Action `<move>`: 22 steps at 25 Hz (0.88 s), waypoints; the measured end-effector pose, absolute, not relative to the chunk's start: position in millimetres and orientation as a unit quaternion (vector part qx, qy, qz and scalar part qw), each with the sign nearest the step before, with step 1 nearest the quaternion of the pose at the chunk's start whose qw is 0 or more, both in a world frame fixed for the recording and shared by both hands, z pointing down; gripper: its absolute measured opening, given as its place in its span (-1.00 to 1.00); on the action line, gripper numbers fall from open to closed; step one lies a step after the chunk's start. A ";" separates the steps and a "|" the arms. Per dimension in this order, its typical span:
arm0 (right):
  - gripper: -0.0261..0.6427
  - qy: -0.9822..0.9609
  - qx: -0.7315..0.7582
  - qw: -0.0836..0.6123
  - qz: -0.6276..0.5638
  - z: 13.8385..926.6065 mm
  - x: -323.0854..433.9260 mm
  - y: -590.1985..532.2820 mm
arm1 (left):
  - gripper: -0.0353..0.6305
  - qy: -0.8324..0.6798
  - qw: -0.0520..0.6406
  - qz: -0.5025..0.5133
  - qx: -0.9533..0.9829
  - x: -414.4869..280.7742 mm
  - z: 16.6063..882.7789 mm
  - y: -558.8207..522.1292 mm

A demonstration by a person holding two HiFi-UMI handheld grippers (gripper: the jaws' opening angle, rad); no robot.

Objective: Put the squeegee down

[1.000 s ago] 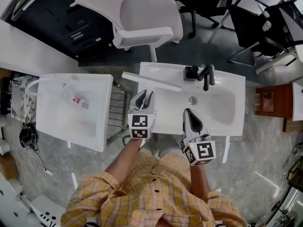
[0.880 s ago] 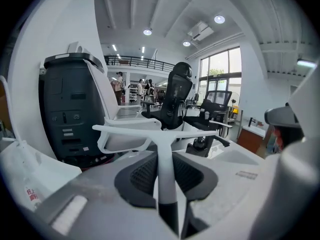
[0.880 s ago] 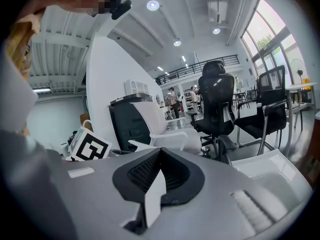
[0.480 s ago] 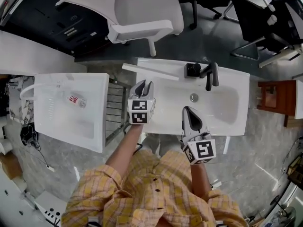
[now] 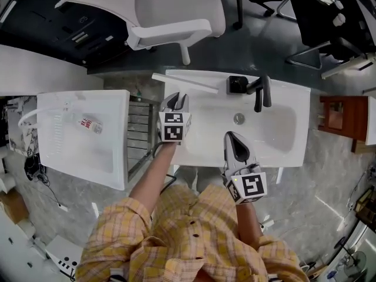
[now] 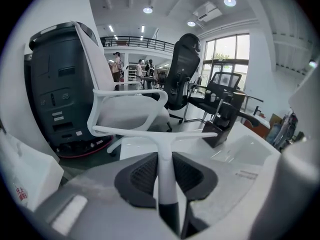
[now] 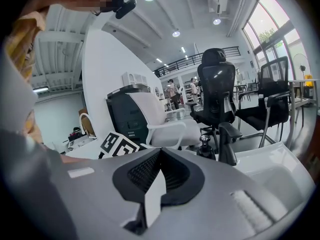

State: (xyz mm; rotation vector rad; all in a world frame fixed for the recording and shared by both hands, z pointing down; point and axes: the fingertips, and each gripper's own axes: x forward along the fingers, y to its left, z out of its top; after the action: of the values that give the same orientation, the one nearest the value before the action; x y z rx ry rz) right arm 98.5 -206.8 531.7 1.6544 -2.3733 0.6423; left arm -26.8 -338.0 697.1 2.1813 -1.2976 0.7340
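Observation:
The squeegee (image 5: 185,83) is white, with a long thin blade and a straight handle. My left gripper (image 5: 177,101) is shut on the handle, and the blade lies across the back left rim of the white sink (image 5: 282,145). In the left gripper view the handle (image 6: 165,170) runs up between the dark pads to the blade (image 6: 150,132); whether the blade touches the rim I cannot tell. My right gripper (image 5: 234,138) hovers over the sink's front edge, shut and holding nothing; its pads (image 7: 150,171) meet at the tips.
A black faucet (image 5: 259,93) and a black holder (image 5: 237,84) stand at the back of the sink. A second white basin (image 5: 64,154) at the left holds a small bottle (image 5: 87,124). A white office chair (image 5: 158,10) and black chairs (image 5: 329,16) stand beyond.
My left gripper has sunk and moved toward the back of the sink, carrying the squeegee to the rim. The right gripper has lowered slightly.

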 end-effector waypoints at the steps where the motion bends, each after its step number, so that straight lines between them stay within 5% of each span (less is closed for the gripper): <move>1: -0.93 -0.797 0.556 0.090 0.217 532.9 99.4 -207.0 | -0.63 -0.476 0.249 0.271 0.798 -26.4 700.0 -339.4; 22: -0.93 -0.802 0.543 0.101 0.226 545.1 96.3 -206.8 | -0.62 -0.476 0.265 0.300 0.783 -24.1 742.7 -349.3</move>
State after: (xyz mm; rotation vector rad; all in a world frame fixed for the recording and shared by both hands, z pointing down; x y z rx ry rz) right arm 96.3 -206.8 545.1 1.6043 -2.3693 0.6689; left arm -24.1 -349.3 742.7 2.1160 -1.2861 0.8114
